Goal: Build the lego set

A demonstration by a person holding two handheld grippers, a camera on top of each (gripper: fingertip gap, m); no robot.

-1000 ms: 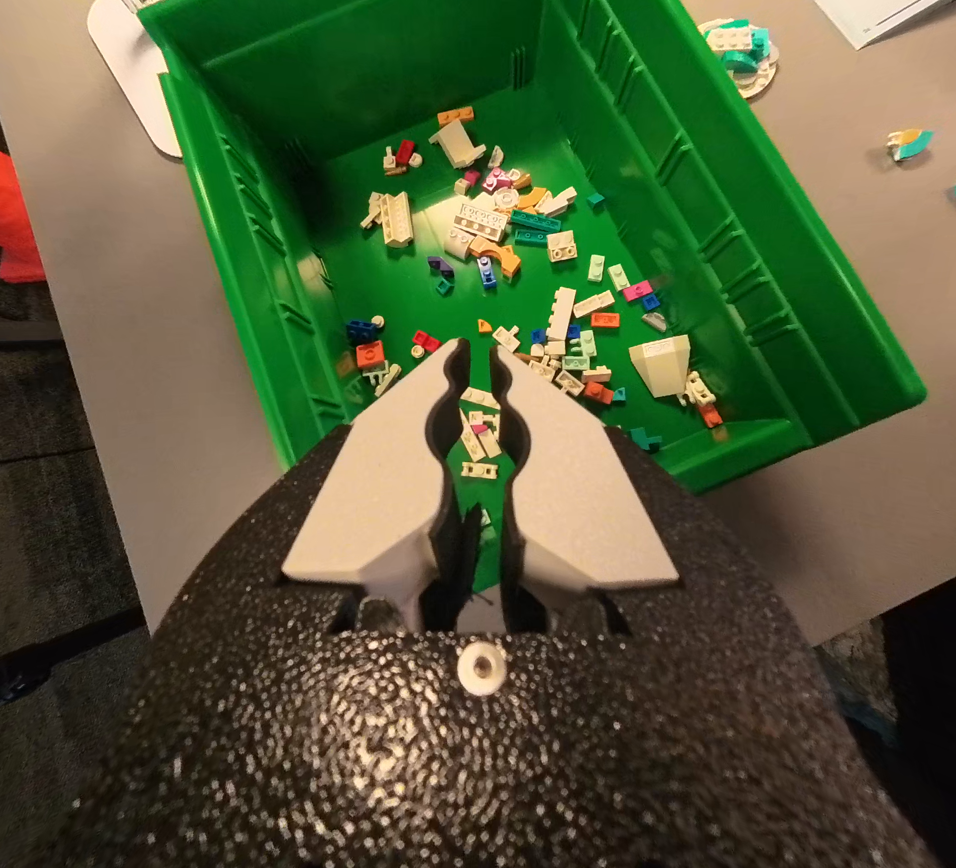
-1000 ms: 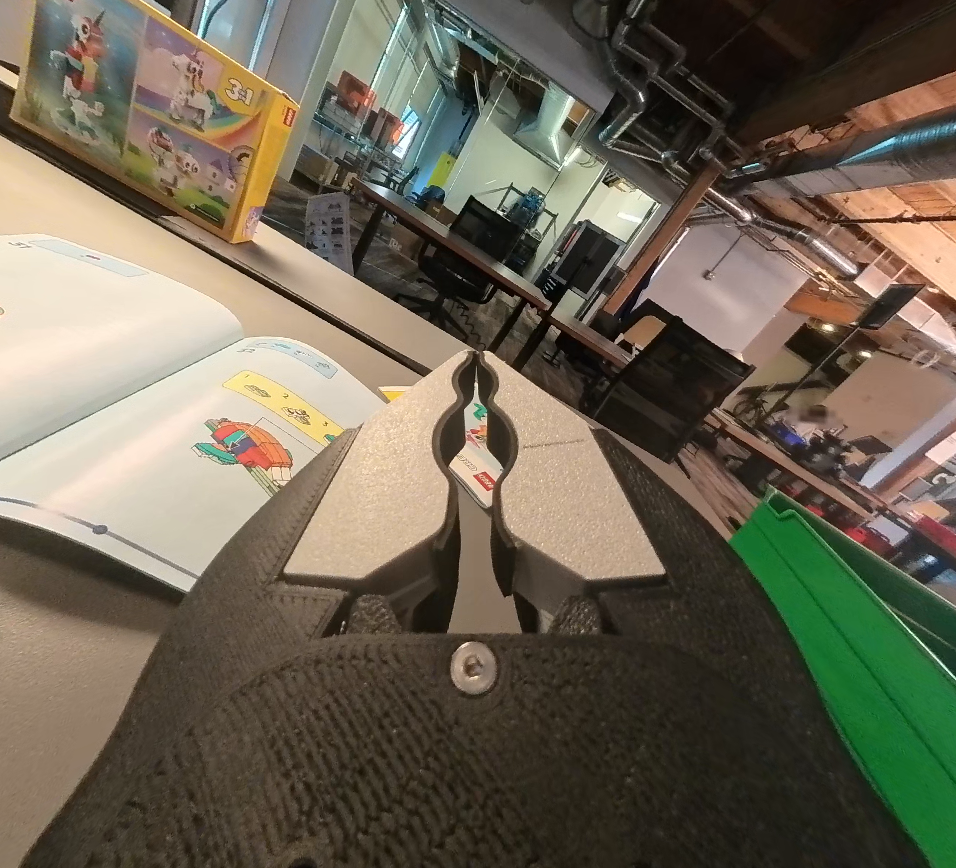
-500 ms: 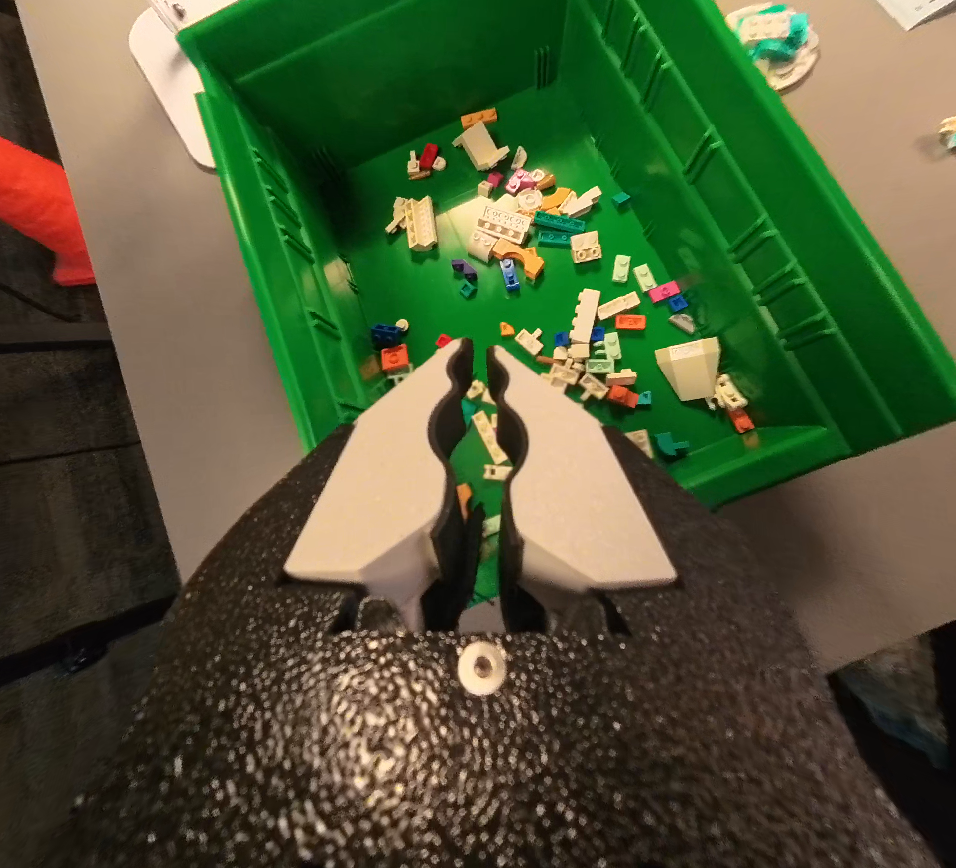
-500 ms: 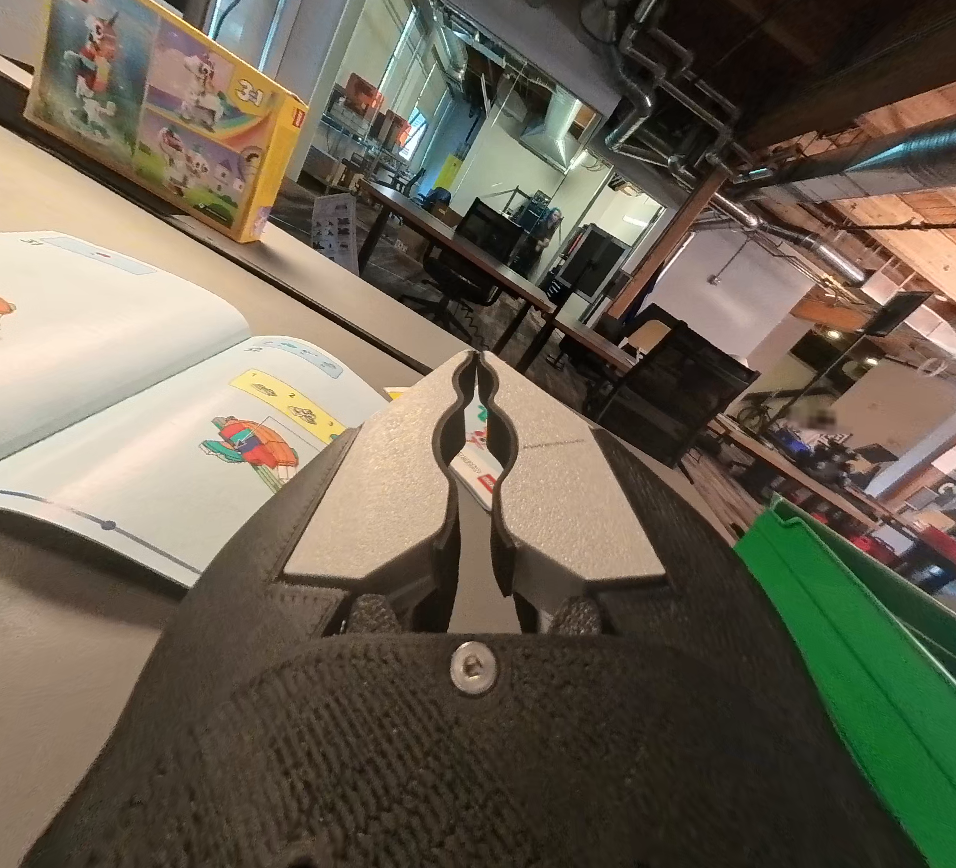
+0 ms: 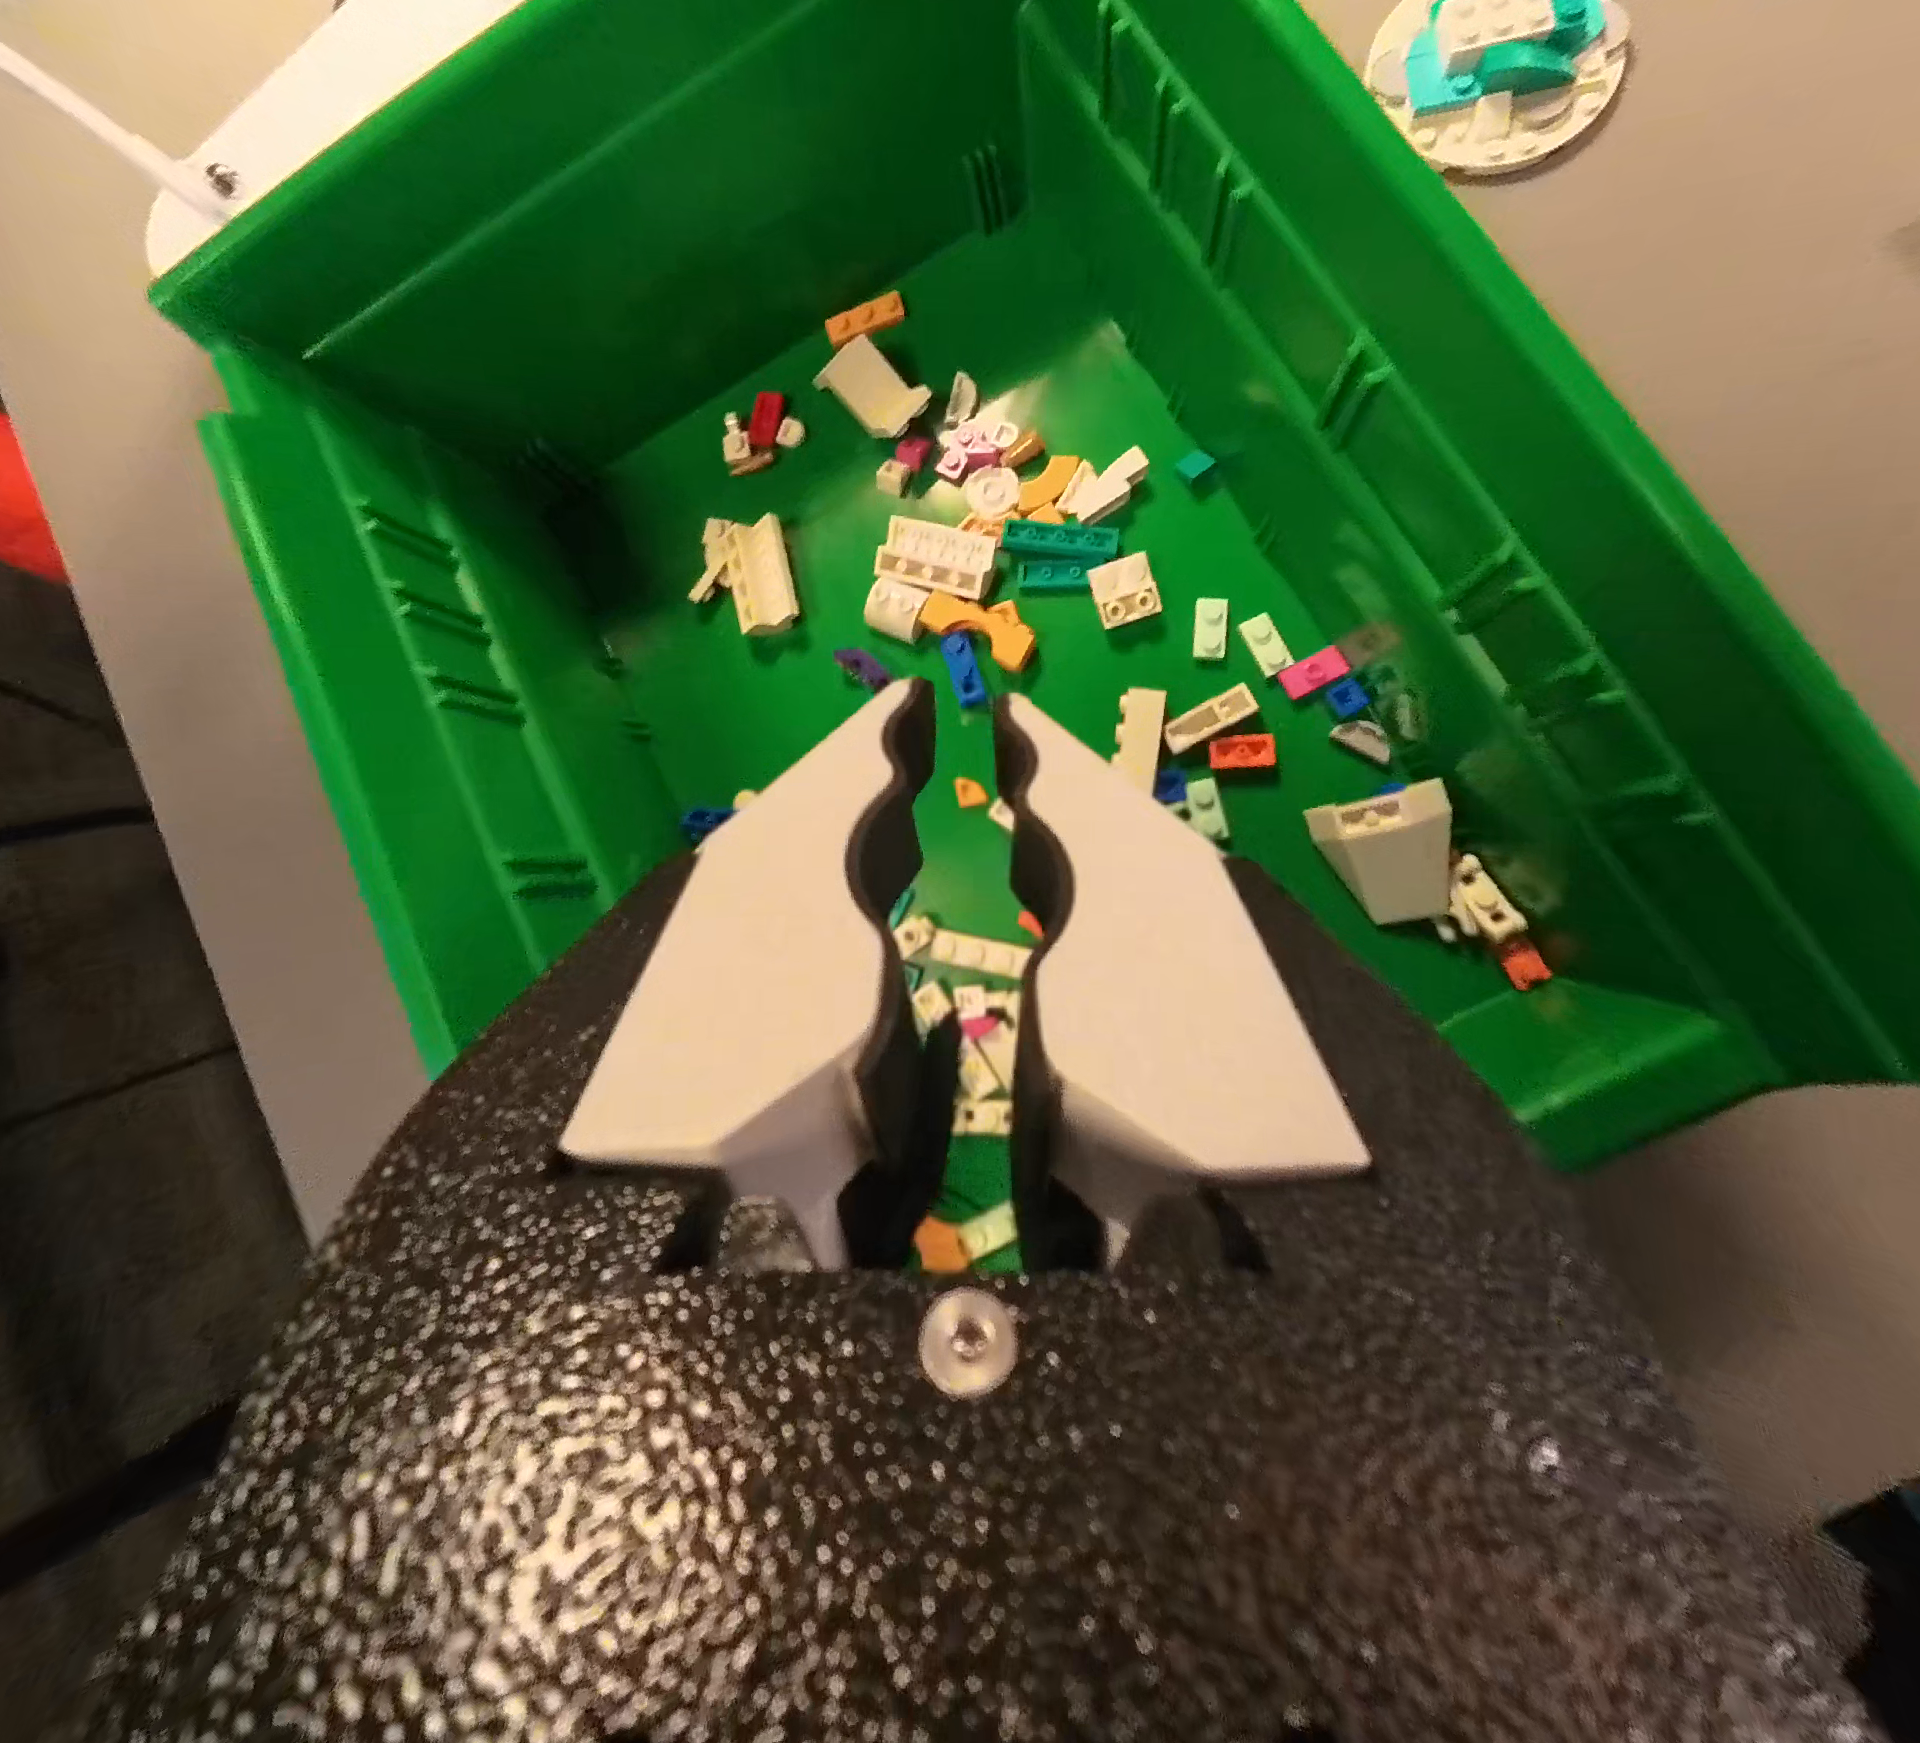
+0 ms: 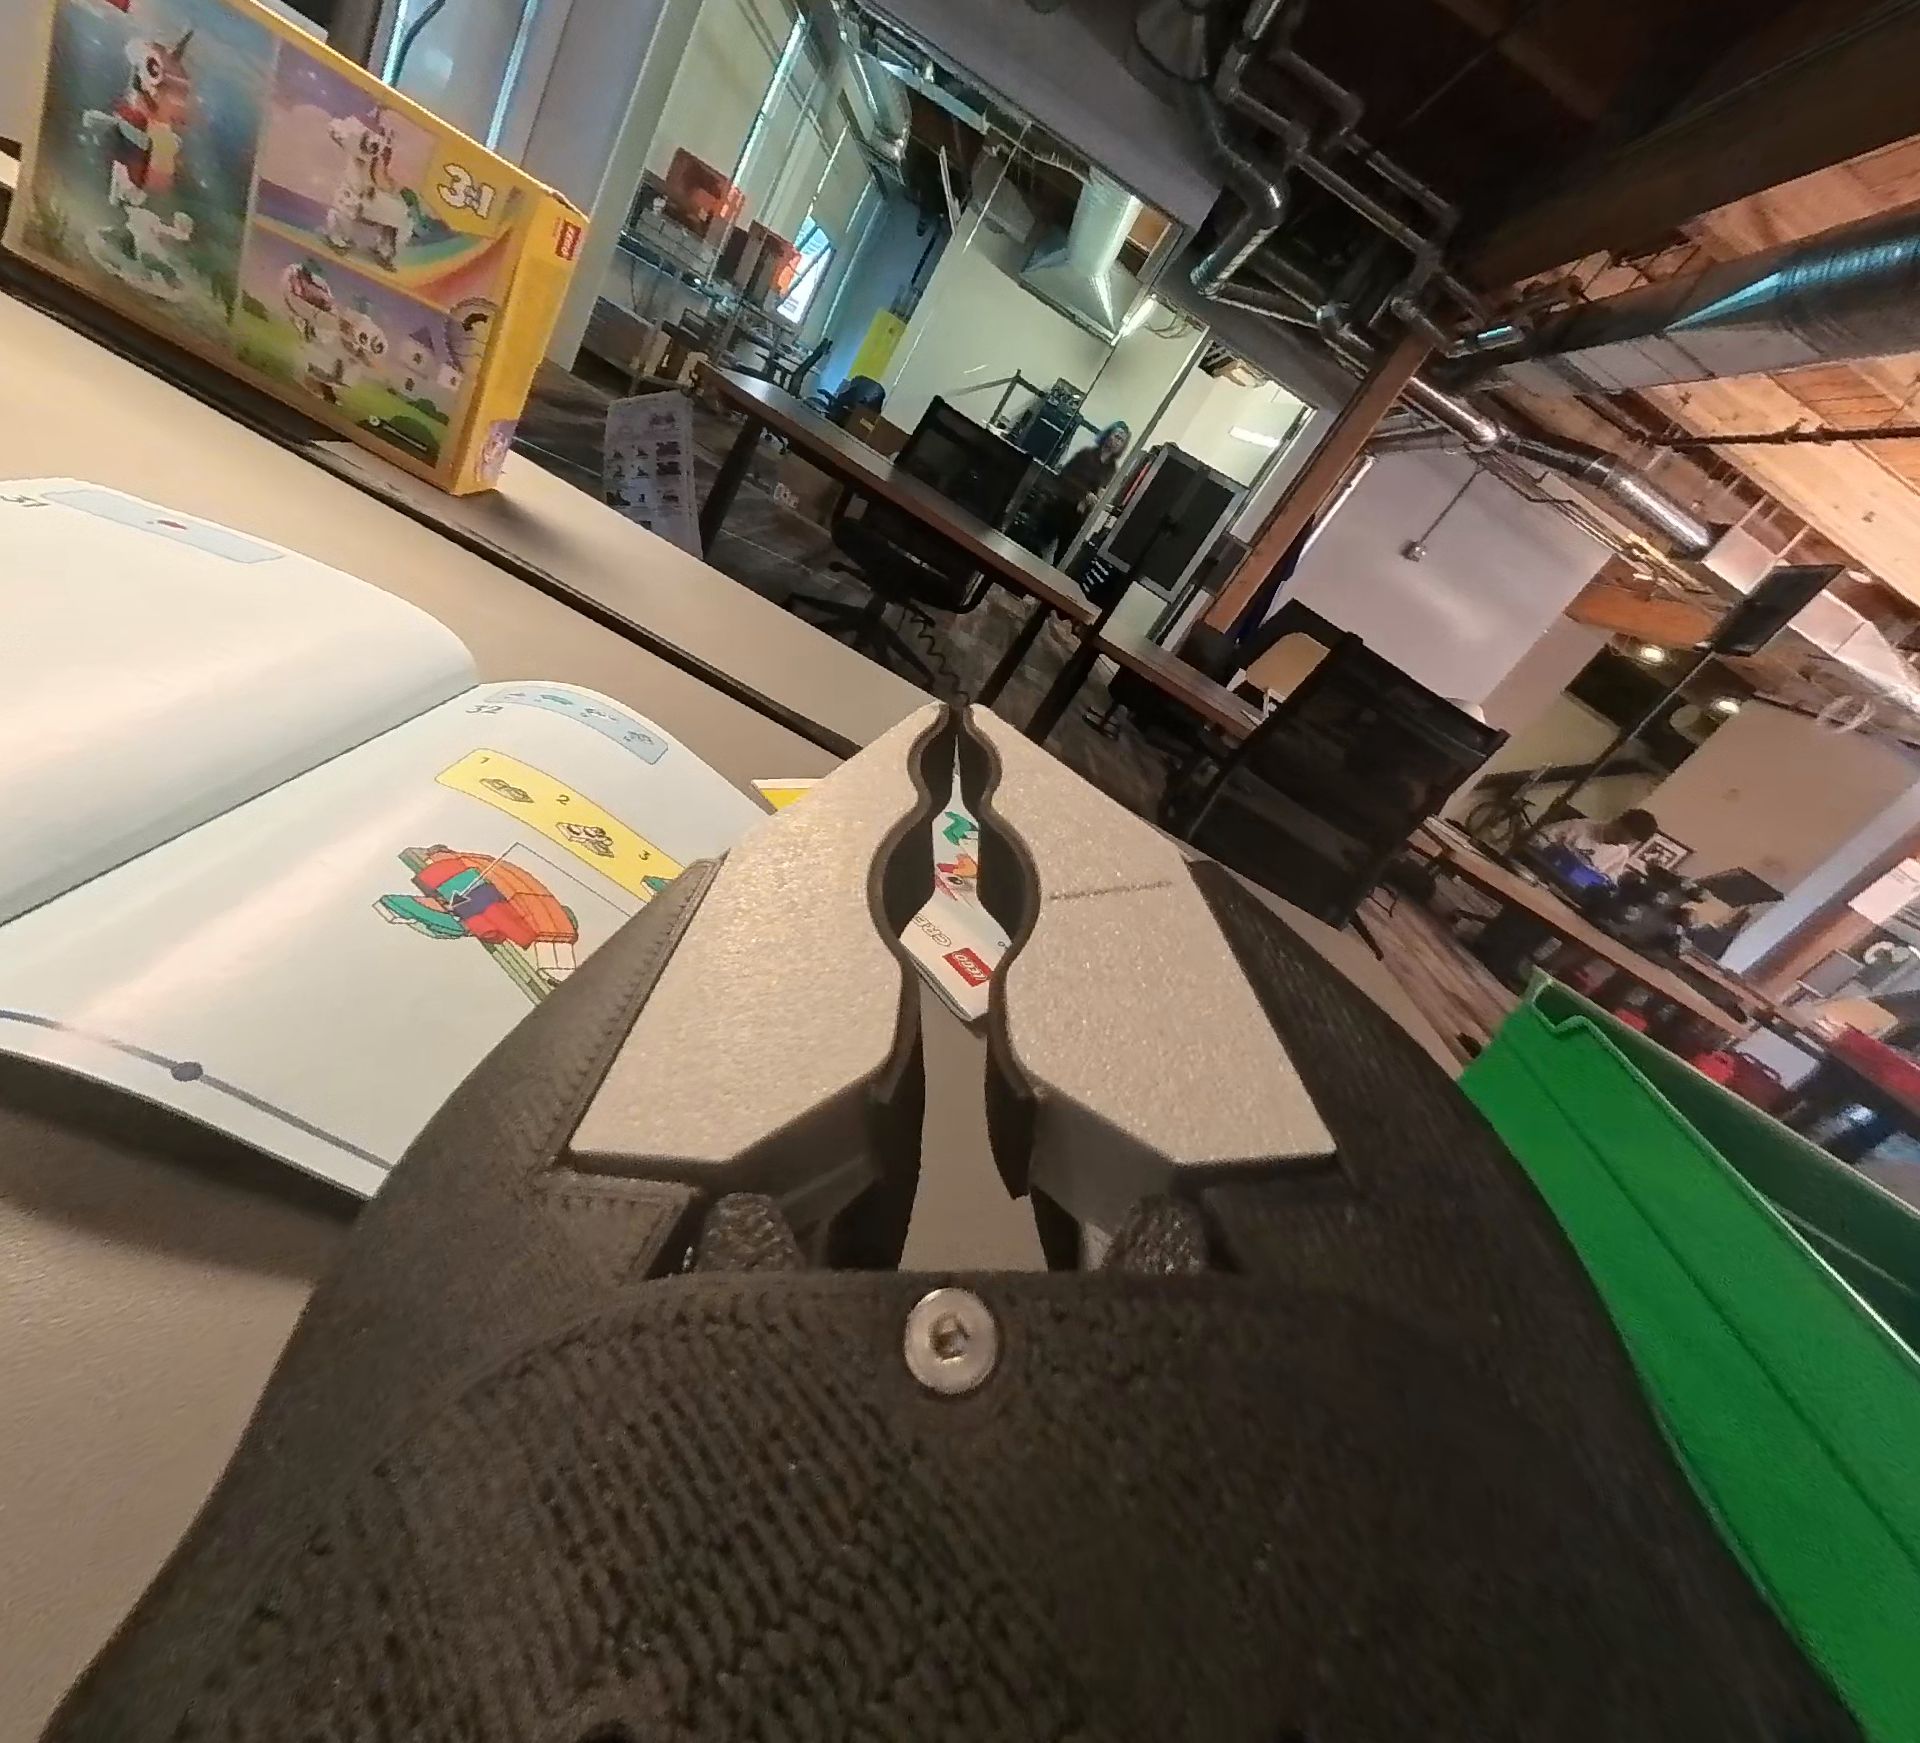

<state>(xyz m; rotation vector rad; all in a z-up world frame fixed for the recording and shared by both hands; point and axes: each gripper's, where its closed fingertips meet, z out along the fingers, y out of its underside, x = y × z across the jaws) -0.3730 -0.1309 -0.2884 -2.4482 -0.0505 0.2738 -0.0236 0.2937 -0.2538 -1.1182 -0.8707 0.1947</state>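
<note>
A green bin [image 5: 623, 187] holds several loose lego bricks [image 5: 997, 550] of many colours on its floor. My left gripper [image 5: 964, 706] hangs over the inside of the bin, its jaws a narrow gap apart and empty. A small blue brick [image 5: 964, 670] lies just beyond its tips. A partly built teal and white model on a round white plate [image 5: 1496, 72] sits on the table right of the bin. My right gripper [image 6: 956, 737] is shut and empty, low over the table beside the open instruction booklet [image 6: 312, 810].
A large white sloped piece [image 5: 1382, 846] lies at the bin's right side. The yellow lego box [image 6: 281, 218] stands at the table's far edge. The bin's rim [image 6: 1714, 1278] is right of my right gripper. A white stand base [image 5: 312, 114] is behind the bin. The tips of one gripper are about 55 cm away from the tips of the other. The left tips stand about 11 cm off the large white sloped piece [image 5: 1382, 846].
My left gripper has moved forward and lower into the bin, toward the middle pile of bricks. Its jaw gap is about the same. The right gripper has barely moved.
</note>
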